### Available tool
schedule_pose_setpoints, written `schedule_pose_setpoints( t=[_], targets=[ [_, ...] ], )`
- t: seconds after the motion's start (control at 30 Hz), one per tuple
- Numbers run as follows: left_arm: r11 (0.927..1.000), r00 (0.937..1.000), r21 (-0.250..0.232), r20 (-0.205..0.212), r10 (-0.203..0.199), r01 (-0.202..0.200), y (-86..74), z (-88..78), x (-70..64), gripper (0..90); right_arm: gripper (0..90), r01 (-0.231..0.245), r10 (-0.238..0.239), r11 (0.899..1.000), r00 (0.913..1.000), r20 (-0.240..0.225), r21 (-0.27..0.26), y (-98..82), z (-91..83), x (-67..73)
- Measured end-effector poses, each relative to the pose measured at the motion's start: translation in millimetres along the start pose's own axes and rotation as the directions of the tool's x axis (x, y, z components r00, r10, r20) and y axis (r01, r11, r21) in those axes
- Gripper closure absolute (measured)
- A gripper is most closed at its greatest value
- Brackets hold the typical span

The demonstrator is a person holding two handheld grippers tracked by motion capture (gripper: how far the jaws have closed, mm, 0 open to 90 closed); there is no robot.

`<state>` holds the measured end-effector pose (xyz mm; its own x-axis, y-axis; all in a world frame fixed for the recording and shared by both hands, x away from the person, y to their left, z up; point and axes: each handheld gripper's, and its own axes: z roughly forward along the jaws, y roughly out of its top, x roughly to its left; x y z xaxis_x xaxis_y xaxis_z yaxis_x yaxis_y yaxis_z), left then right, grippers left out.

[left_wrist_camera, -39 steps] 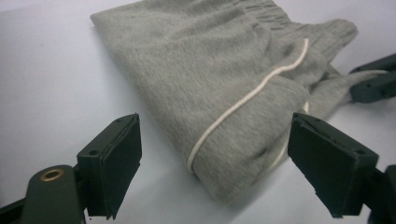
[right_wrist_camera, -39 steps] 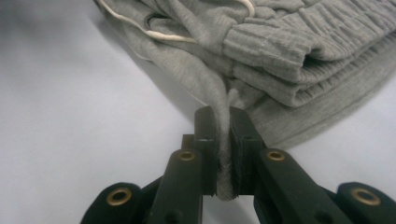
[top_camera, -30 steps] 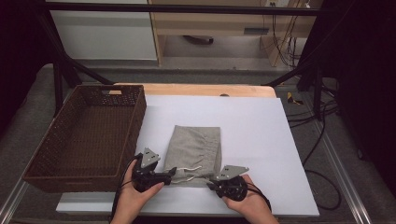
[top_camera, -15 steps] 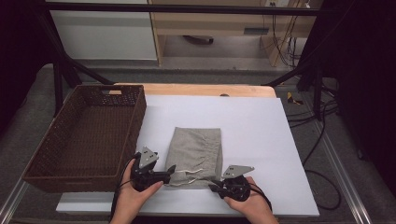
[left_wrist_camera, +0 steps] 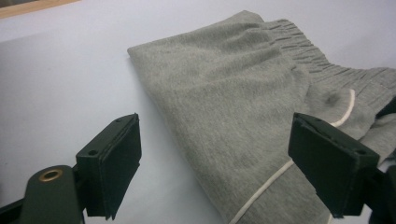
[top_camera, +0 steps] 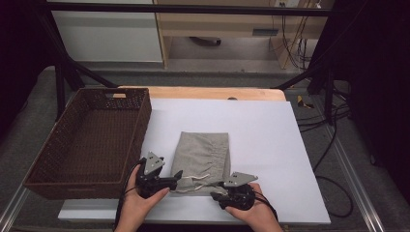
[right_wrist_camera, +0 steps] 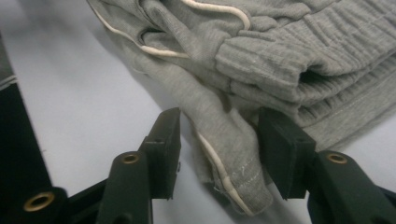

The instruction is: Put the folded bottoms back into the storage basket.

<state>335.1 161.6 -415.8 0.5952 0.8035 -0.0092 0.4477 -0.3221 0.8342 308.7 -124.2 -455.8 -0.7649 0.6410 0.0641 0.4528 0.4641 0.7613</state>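
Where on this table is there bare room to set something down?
Bare white table right of and behind the folded grey garment; also inside the wicker basket. Crowded at the near edge, where the left gripper and right gripper flank the garment's waistband.

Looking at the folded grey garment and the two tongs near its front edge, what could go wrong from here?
1. The right tongs have just been opening around a loose corner of the folded grey garment; it may slump and spoil the fold.
2. The white drawstring lies loose near them and could snag.
3. The left tongs stand open over the garment's edge; closing there might grab only the top layer.
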Motion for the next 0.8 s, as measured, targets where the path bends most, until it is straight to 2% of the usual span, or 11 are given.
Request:
schedule_pose_setpoints(
  t=[0.13,0.2,0.27,0.4,0.47,0.53,0.6,0.8],
  targets=[
    [1.0,1.0,-0.001,-0.002,0.002,-0.002,0.5,-0.6,-0.6,17.5,68.8,0.041,-0.042,0.999,0.9972,0.062,0.016,0.8,-0.2,2.1],
    [0.9998,0.9997,0.001,-0.016,0.021,-0.021,1.8,-1.6,-2.6,17.8,76.3,0.031,-0.032,0.999,0.9982,0.05,0.023,1.9,-0.9,-0.7],
    [0.9992,0.9989,-0.003,-0.027,0.039,-0.039,3.6,-2.6,-6.0,17.7,79.8,0.028,-0.029,0.999,0.9991,0.029,0.032,3.1,-1.3,-2.7],
    [0.9994,0.9994,-0.006,-0.005,0.035,-0.035,8.0,-2.3,-11.6,16.6,82.7,-0.009,0.01,0.999,0.9997,-0.023,0.037,2.9,-3.8,-8.3],
    [0.9998,0.9998,-0.013,0.01,0.017,-0.017,11.9,-0.8,-12.9,15.2,82.9,-0.043,0.045,0.998,0.9981,-0.043,0.039,1.8,-5.8,-10.6],
    [0.9996,0.9999,-0.026,0.007,0.014,-0.014,17.9,1.2,-12.1,13.3,82.9,-0.059,0.061,0.998,0.9965,-0.057,0.038,0.8,-7.0,-12.6],
    [0.9991,1.0,-0.043,0.002,-0.003,0.003,25.3,3.7,-9.6,12.5,82.8,-0.07,0.072,0.997,0.9955,-0.061,0.037,0.1,-7.3,-13.6],
    [0.9995,1.0,-0.031,0.009,0.0,0.001,50.7,19.5,2.1,9.0,82.9,-0.065,0.067,0.997,0.9958,-0.063,0.042,0.0,-8.5,-15.4]
  ],
)
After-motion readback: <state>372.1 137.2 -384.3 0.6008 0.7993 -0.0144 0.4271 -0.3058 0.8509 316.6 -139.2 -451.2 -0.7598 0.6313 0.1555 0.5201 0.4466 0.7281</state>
